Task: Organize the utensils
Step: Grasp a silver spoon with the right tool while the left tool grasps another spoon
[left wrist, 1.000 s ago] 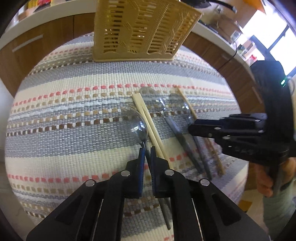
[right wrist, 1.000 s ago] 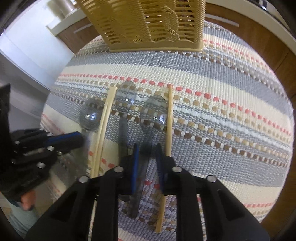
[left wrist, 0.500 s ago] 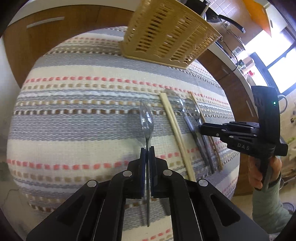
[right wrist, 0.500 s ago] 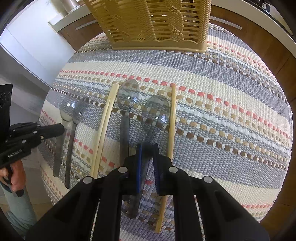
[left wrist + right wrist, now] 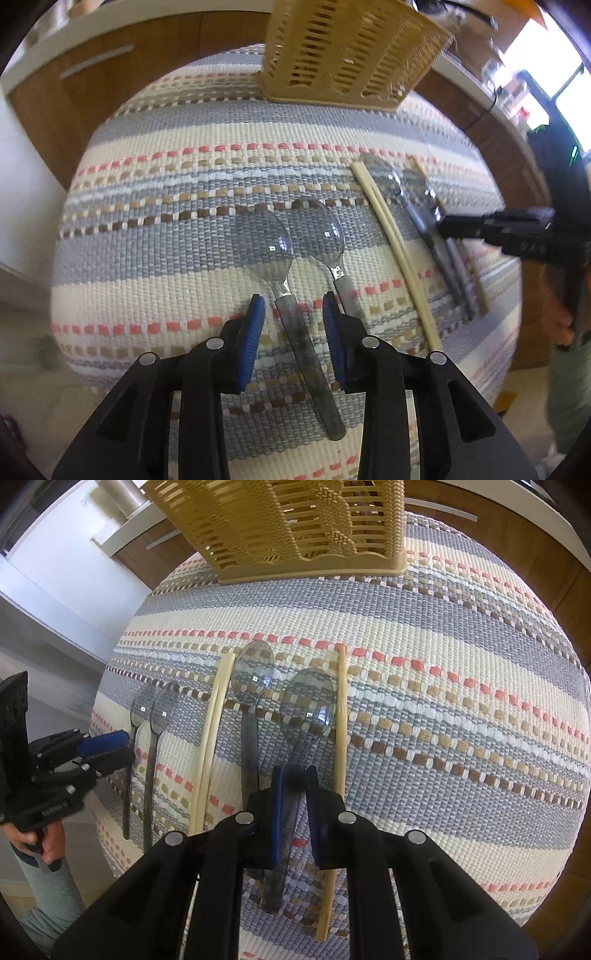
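Several clear-bowled spoons with grey handles and pale chopsticks lie on a striped woven mat [image 5: 177,206]. In the left wrist view my left gripper [image 5: 293,314] is open, its blue pads either side of the left spoon [image 5: 280,280], with a second spoon [image 5: 325,240] close beside it. In the right wrist view my right gripper [image 5: 293,779] is shut on the handle of a spoon [image 5: 308,709], which lies between another spoon [image 5: 251,701] and a single chopstick [image 5: 341,716]. A pair of chopsticks [image 5: 214,731] lies further left. A tan slotted basket [image 5: 295,528] stands at the mat's far edge.
Brown cabinets with a white counter [image 5: 92,55] run behind the mat. The mat's front edge drops to the floor [image 5: 55,686]. The right gripper [image 5: 509,232] shows at the right of the left wrist view, over two spoons.
My left gripper has let go of the spoon it held on edge; the spoon now lies flat beside another, and the jaws are open. My right gripper has stayed shut on its spoon handle.
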{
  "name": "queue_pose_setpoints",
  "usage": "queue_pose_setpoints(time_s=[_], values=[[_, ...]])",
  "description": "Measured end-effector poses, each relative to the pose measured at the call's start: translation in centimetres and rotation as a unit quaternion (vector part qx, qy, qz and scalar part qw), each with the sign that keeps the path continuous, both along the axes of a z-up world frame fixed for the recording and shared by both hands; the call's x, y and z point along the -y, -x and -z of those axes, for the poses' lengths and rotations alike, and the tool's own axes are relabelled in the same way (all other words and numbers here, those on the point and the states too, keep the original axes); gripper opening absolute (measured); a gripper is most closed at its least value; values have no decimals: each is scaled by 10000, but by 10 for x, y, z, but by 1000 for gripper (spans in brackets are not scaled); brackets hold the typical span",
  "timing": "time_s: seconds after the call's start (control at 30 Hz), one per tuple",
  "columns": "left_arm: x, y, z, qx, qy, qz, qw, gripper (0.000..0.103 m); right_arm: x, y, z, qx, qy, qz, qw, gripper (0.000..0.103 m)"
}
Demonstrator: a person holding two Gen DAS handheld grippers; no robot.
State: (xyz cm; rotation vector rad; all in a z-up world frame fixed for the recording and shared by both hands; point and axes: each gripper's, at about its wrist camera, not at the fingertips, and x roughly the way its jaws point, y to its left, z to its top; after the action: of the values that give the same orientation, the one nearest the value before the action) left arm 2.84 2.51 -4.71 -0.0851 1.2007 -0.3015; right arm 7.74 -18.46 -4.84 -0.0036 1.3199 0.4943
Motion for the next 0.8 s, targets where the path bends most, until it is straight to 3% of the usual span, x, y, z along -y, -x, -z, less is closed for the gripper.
queue_pose_setpoints(time_s=[0.1,0.13,0.23,0.37,0.4,0.47,0.6,0.8], values=[[16,-1,0,58,-516,162,9985,30,4,-3,-2,-24,4,39,10000,27],[23,0,0,86,-756,226,9968,28,4,-3,-1,-45,43,33,10000,27],[30,0,0,131,-995,270,9946,25,-1,-1,-1,5,143,-27,9999,27],[23,-4,-1,57,-822,107,9965,13,-13,0,-1,34,350,-36,9994,27],[21,-5,-1,30,-752,60,9971,12,-18,1,-1,96,512,-86,9986,25],[19,-4,0,47,-759,52,9971,11,-29,6,-1,251,854,-173,9959,12],[7,-2,0,59,-497,-45,9987,11,-50,18,-2,598,1467,-673,9851,11],[-6,6,-22,474,71,-166,9987,10,-47,28,-18,717,873,-810,9903,10]])
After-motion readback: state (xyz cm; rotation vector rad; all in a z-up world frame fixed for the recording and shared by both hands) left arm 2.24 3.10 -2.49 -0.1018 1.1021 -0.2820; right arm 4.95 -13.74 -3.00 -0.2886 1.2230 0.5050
